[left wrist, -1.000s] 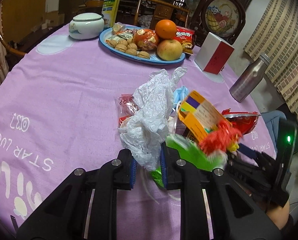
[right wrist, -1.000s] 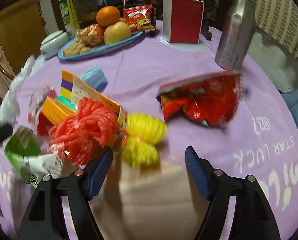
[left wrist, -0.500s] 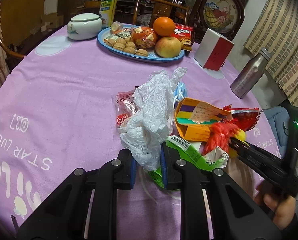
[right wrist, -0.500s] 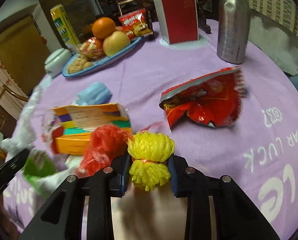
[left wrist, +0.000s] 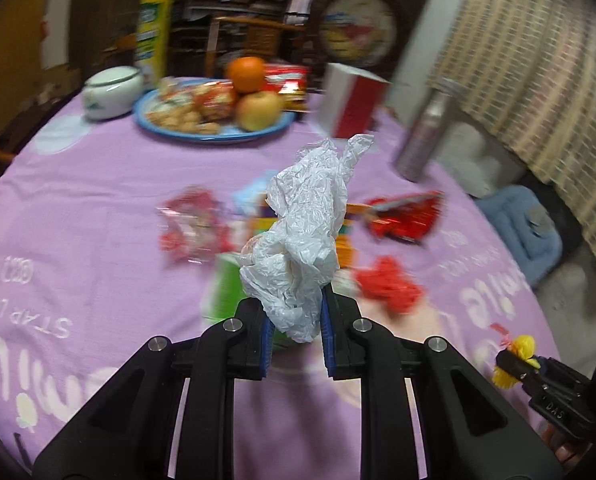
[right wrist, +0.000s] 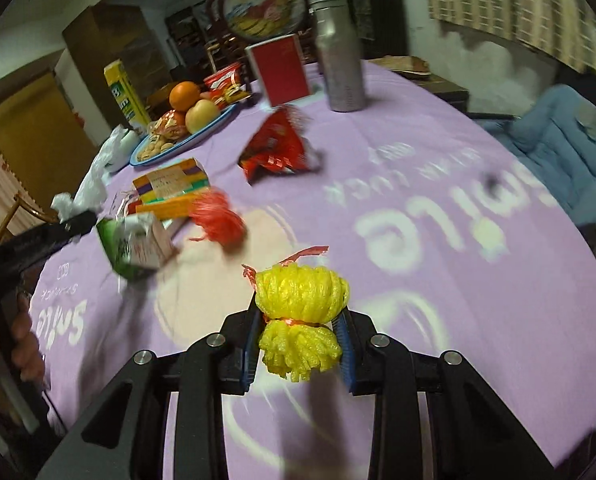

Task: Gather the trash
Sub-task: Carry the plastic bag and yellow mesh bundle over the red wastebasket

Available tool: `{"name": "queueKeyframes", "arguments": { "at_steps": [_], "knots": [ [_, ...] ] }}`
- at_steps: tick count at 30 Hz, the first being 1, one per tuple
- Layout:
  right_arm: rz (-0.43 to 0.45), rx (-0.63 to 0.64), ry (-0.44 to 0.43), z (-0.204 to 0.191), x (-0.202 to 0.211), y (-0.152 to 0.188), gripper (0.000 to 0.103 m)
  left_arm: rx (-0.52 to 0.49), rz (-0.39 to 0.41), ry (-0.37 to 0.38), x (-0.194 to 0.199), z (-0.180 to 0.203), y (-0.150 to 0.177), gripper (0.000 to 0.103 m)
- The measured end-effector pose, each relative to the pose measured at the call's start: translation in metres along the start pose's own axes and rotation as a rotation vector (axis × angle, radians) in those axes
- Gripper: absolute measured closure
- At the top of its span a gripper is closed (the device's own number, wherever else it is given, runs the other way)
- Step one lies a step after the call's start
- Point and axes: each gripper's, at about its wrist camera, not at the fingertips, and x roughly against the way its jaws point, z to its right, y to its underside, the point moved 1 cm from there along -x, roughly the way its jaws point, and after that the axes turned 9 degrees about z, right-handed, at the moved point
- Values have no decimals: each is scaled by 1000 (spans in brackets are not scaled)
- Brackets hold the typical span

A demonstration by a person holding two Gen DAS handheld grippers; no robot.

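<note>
My left gripper (left wrist: 295,322) is shut on a crumpled white plastic bag (left wrist: 302,236) and holds it above the purple tablecloth (left wrist: 77,208). My right gripper (right wrist: 298,336) is shut on a yellow foam net (right wrist: 300,312), lifted off the cloth; it also shows at the lower right of the left wrist view (left wrist: 516,360). On the table lie a red foam net (right wrist: 217,220), a green carton (right wrist: 133,246), an orange and purple box (right wrist: 171,188), a red snack bag (right wrist: 277,146) and a red wrapper (left wrist: 191,228).
A blue plate of fruit and nuts (left wrist: 213,108) stands at the back, with a white lidded jar (left wrist: 111,90), a red and white box (left wrist: 352,100) and a steel bottle (right wrist: 338,64). A blue cushion (right wrist: 566,152) lies beyond the table's right edge.
My right gripper lifted the yellow net away from the red net and pulled back to the right. My left gripper rose with the white bag. Both views swung.
</note>
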Motion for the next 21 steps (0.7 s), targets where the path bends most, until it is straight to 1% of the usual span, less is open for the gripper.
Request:
{"name": "queueKeyframes", "arguments": {
  "at_steps": [3,5,9,13,17,21],
  "knots": [
    [28,-16,8,14,28,15,71,-63,-15,84,6,31,11,82],
    [55,-27,3,21,46,21,71,-91,-29,123,11,46,17,82],
    [91,-45,-2,28,63,27,71,-145,-32,202,28,77,29,82],
    [114,-48,-13,34,75,33,71,-204,-38,237,39,104,40,82],
    [130,-52,-11,43,84,40,71,-252,-63,269,43,130,53,82],
    [145,-92,19,68,97,53,71,-304,-89,310,45,160,70,82]
  ]
}}
